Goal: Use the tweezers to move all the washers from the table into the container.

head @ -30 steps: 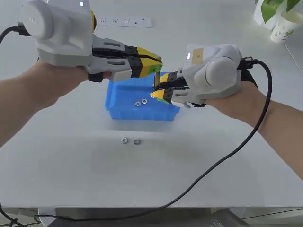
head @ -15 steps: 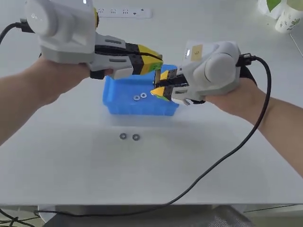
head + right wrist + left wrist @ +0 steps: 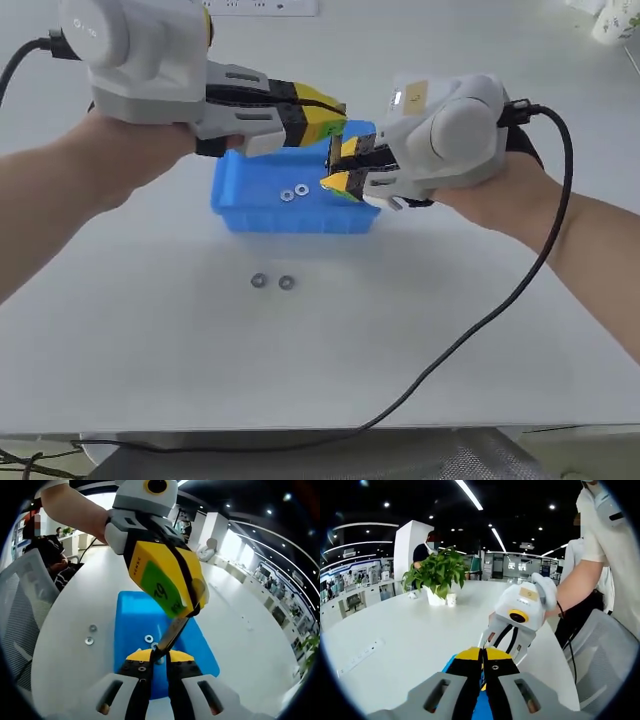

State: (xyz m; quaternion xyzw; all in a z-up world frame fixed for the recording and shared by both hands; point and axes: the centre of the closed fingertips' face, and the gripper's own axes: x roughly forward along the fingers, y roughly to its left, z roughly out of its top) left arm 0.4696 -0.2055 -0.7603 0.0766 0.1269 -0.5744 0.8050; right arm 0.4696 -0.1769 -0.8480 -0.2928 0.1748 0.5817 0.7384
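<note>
Washers (image 3: 288,195) inside blue container (image 3: 290,222).

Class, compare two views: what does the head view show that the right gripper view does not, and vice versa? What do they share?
Head view: the white housing of the right gripper, its black cable and the forearm behind it. Right gripper view: a mesh chair, a person behind it and ceiling lights. Shared: the left gripper, the tweezers, the blue container with washers inside, and two washers on the white table.
</note>
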